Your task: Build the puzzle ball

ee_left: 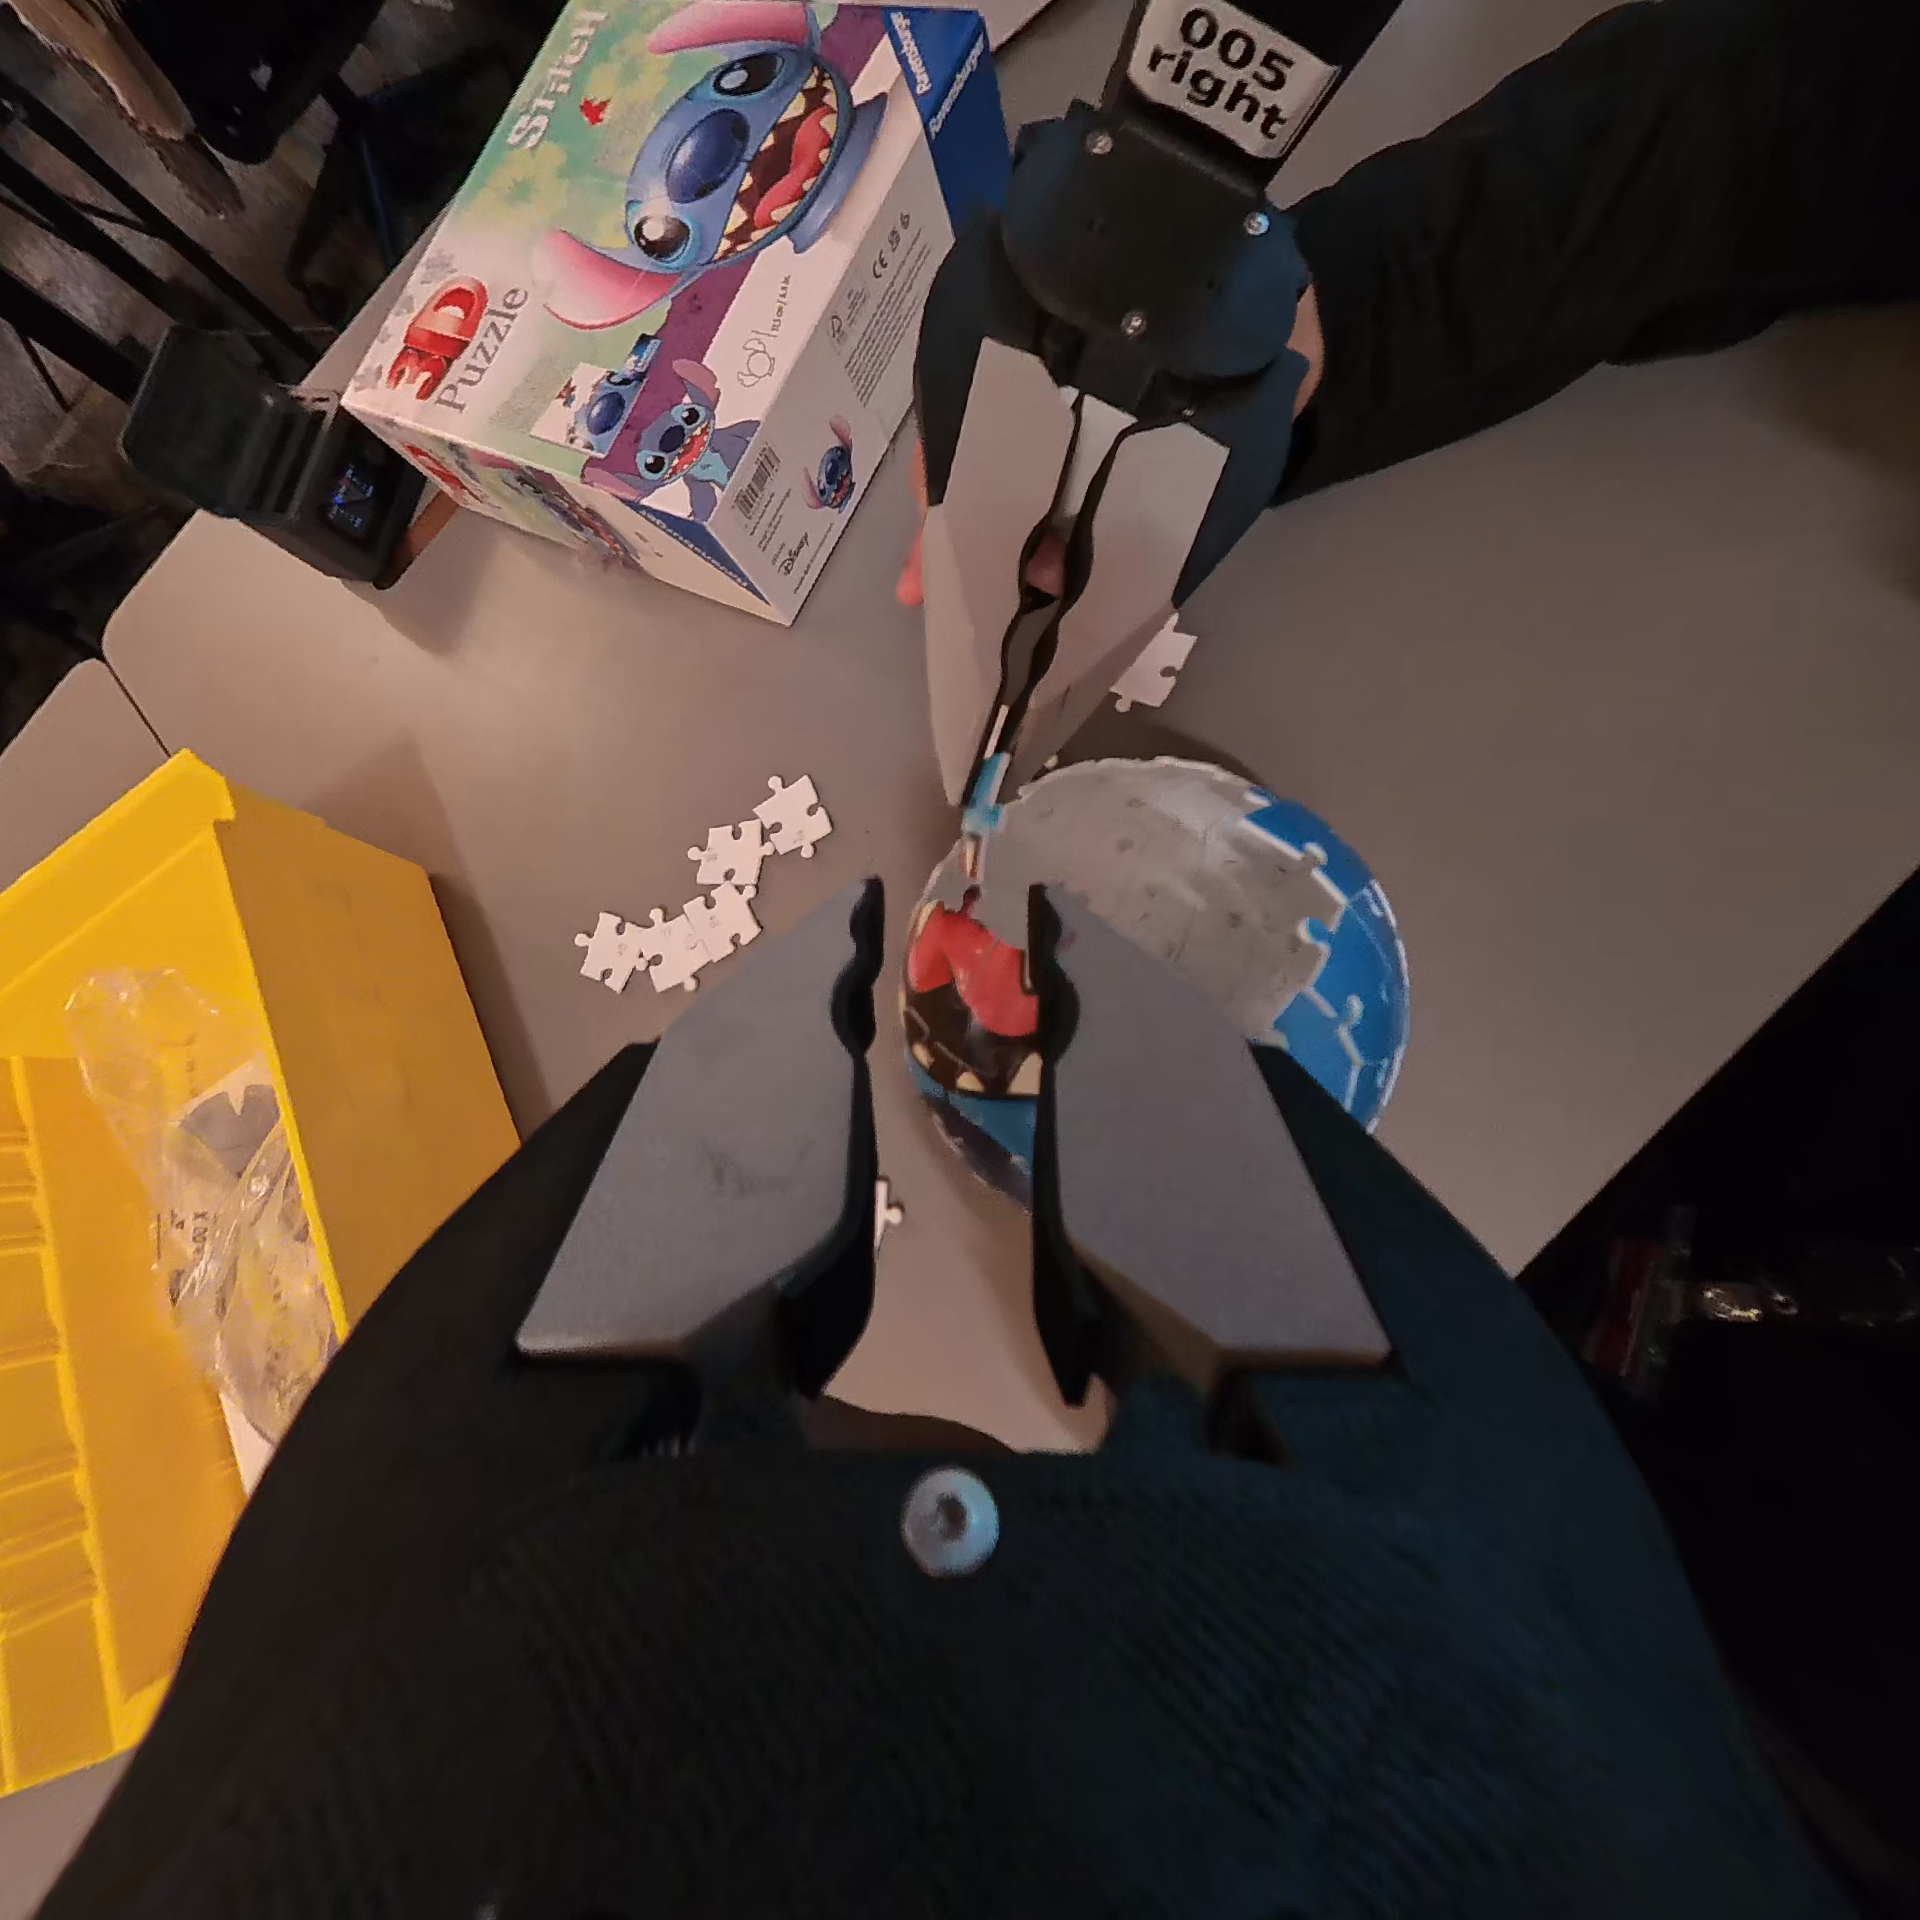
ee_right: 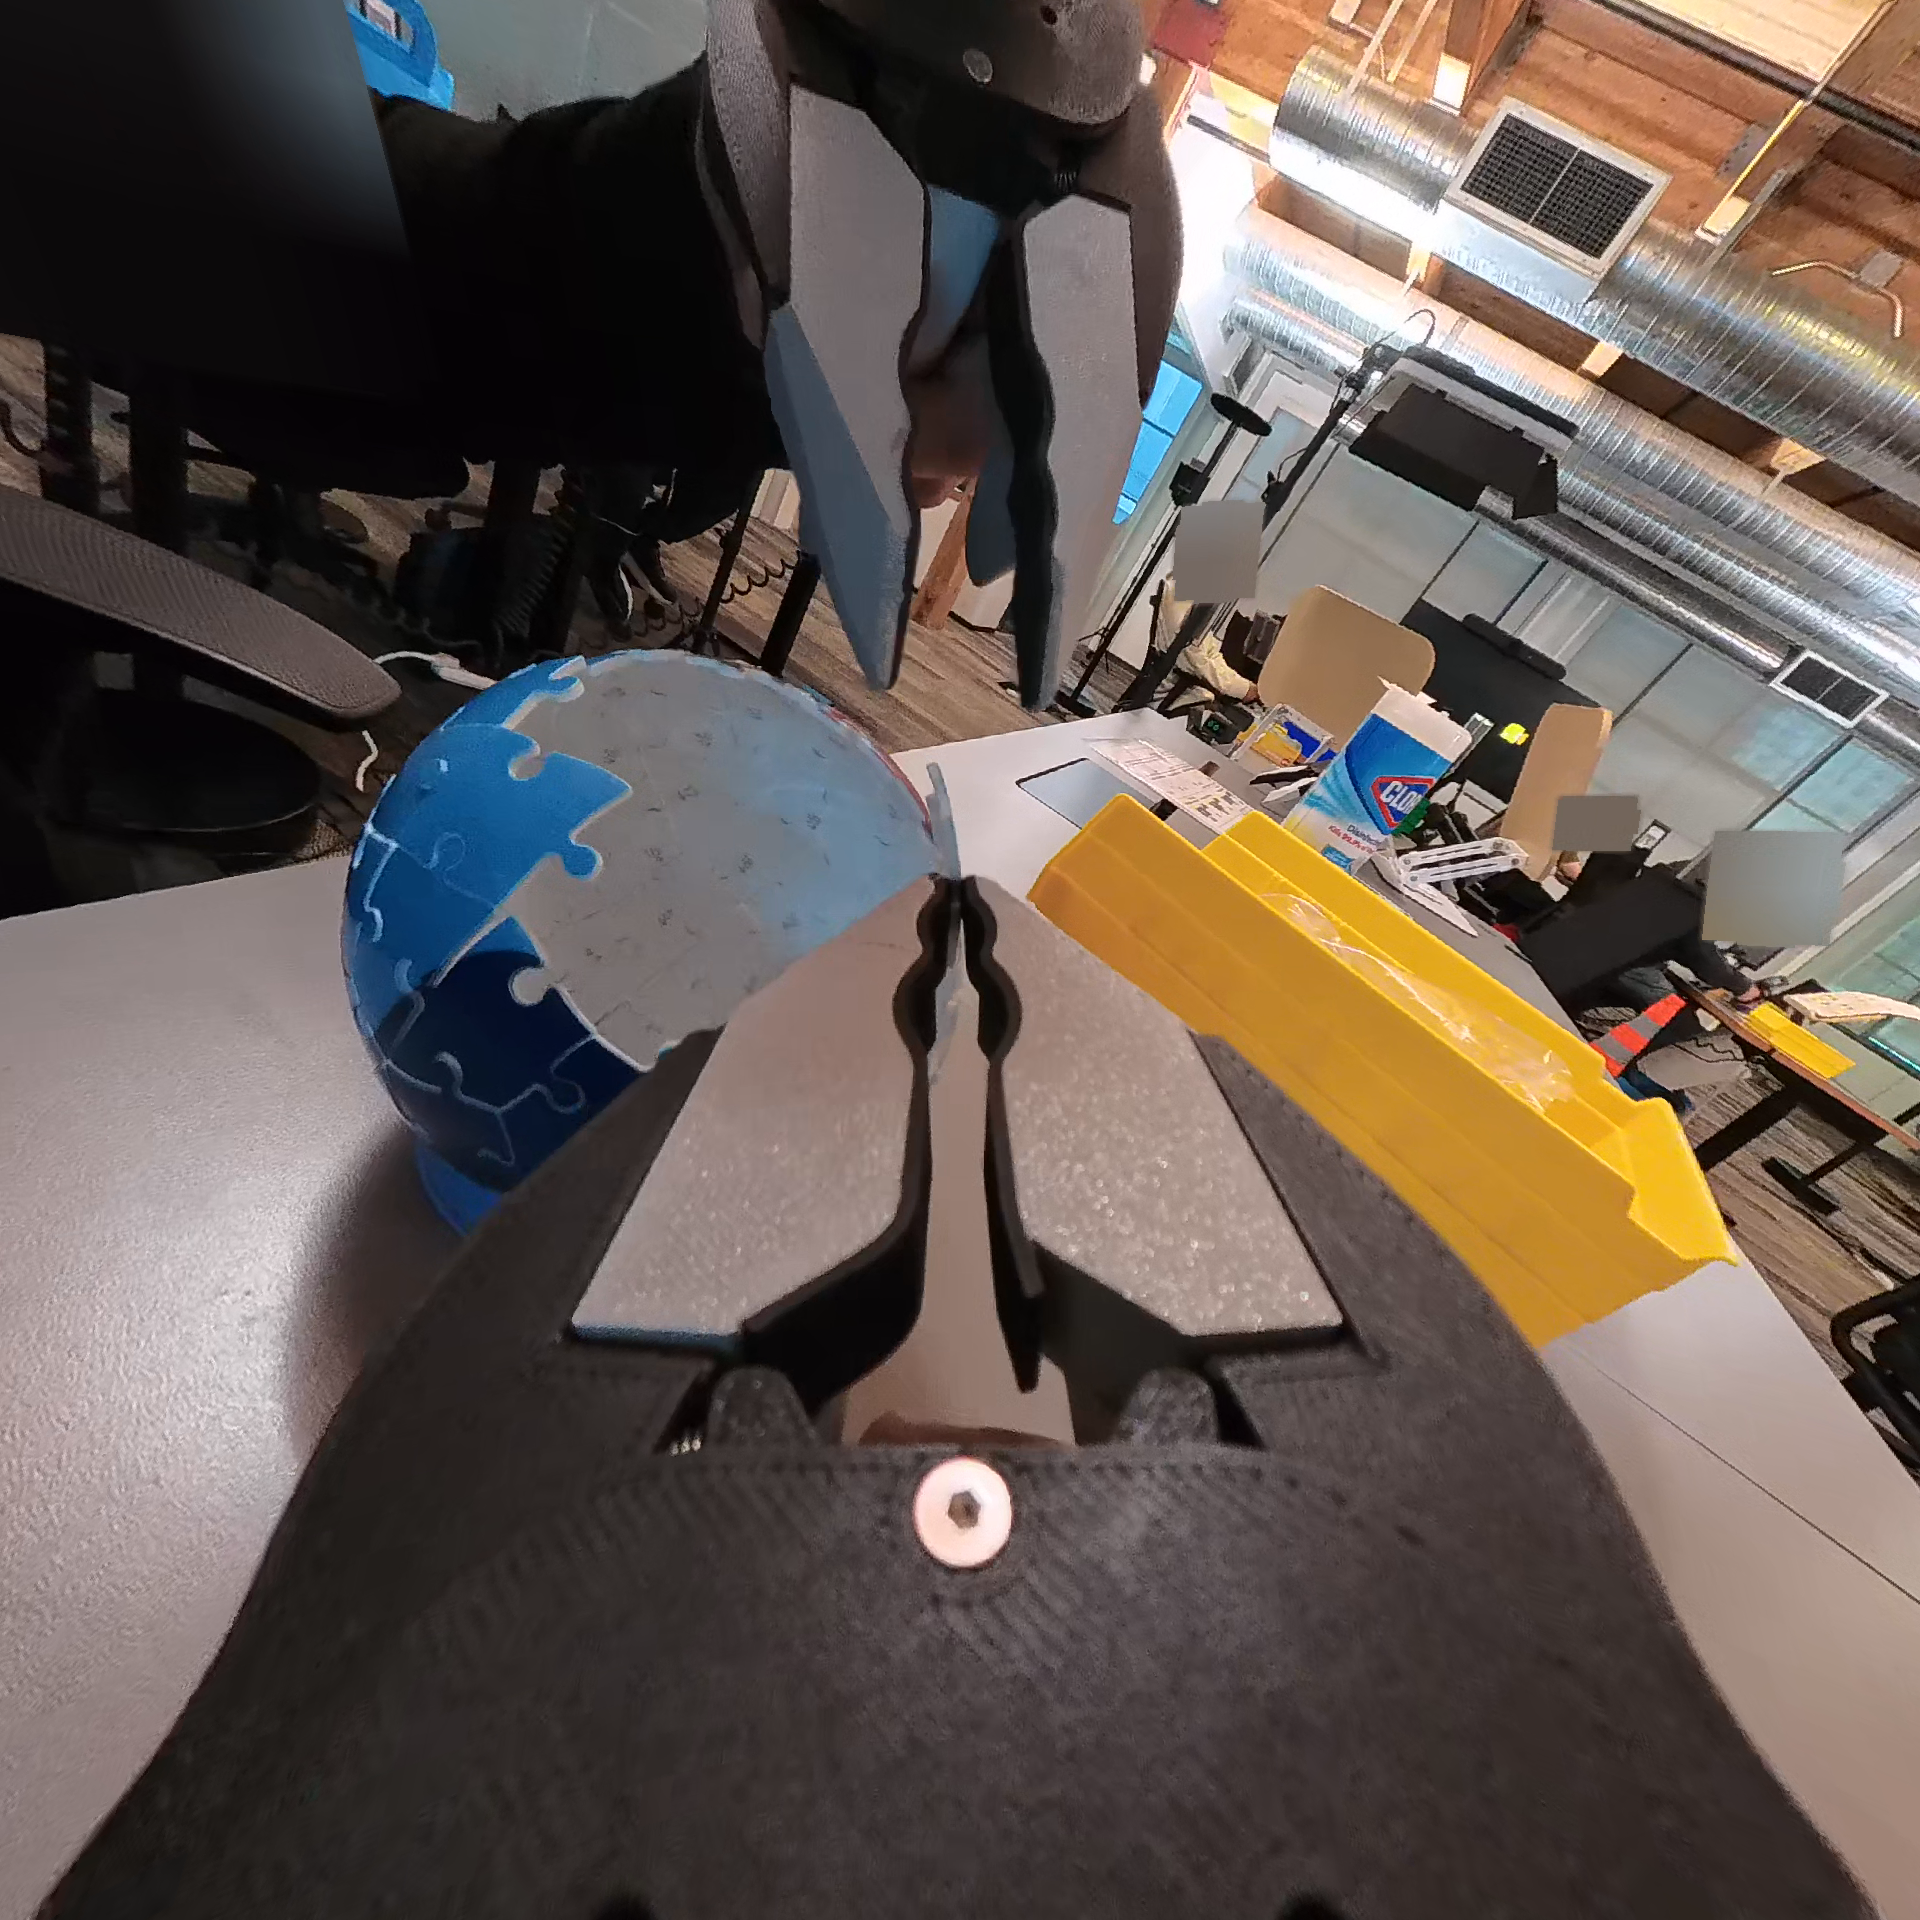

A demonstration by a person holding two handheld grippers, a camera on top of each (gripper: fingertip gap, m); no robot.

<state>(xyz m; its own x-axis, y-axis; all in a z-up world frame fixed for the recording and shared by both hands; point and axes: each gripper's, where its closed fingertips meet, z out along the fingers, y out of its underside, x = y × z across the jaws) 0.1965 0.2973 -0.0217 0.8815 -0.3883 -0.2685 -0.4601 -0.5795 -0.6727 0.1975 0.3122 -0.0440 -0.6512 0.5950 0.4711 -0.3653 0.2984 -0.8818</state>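
Note:
The part-built puzzle ball (ee_left: 1320, 997) (ee_right: 468, 894) stands on the grey table, blue outside, with its grey inner side showing through an open part. My right gripper (ee_right: 961, 896) (ee_left: 987, 769) is shut on a small blue puzzle piece (ee_left: 982, 808) (ee_right: 940, 810) and holds it at the ball's open rim. My left gripper (ee_left: 954, 902) (ee_right: 961, 686) is open and empty, hovering just above the ball's picture side. Several loose white-backed pieces (ee_left: 707, 914) lie left of the ball, and one piece (ee_left: 1153, 665) lies behind it.
The puzzle box (ee_left: 675, 291) lies at the far left of the table with a black device (ee_left: 260, 457) beside it. A yellow bin (ee_left: 312, 935) (ee_right: 1351, 1039) with a plastic bag (ee_left: 197, 1143) stands at the left. A wipes canister (ee_right: 1371, 779) stands farther off. My left and right fingertips are right by each other.

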